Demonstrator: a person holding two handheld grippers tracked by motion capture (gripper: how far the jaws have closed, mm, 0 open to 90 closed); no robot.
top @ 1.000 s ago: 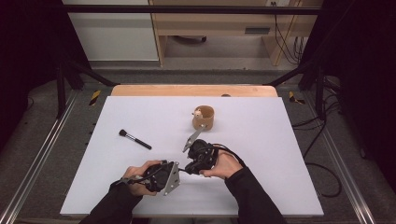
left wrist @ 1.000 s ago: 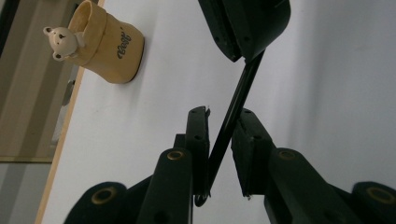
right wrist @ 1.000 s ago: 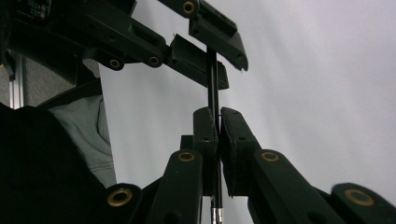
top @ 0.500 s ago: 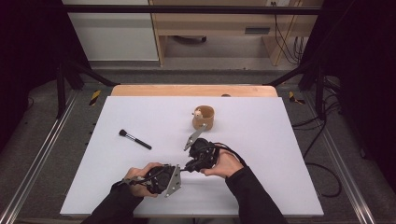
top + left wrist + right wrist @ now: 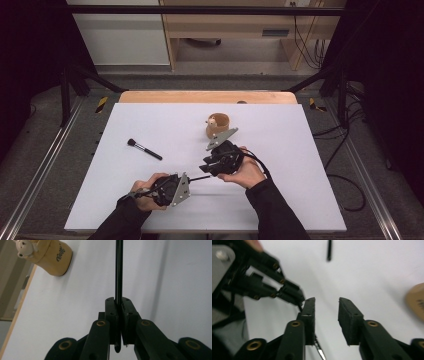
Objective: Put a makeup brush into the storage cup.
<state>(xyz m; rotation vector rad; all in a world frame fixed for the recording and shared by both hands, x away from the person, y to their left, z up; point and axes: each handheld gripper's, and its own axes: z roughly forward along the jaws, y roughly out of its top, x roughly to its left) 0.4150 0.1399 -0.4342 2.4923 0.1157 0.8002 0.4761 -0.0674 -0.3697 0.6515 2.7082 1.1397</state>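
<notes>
— What's the surface, and what's around it?

— A white table [image 5: 300, 150] with a wooden strip along its far edge. It stands inside a black frame on a grey floor. Behind it are a white cabinet [image 5: 120, 35] and a wooden bench [image 5: 235, 25], with cables [image 5: 307, 40] hanging to the right of the bench.

— How many things are on the table?

— Three. One makeup brush [image 5: 144, 149] lies alone toward the left. One tan cup [image 5: 218, 125] with a small bear figure on it stands near the middle, toward the far side. One thin black stick [image 5: 119, 270] is held near the front edge.

— And the grippers?

— Two. The left gripper [image 5: 119, 315] has its jaws pressed together on the stick, which runs out toward the right gripper [image 5: 326, 315]. That one's jaws are spread, with nothing between them, just beside the left gripper's tips.
</notes>
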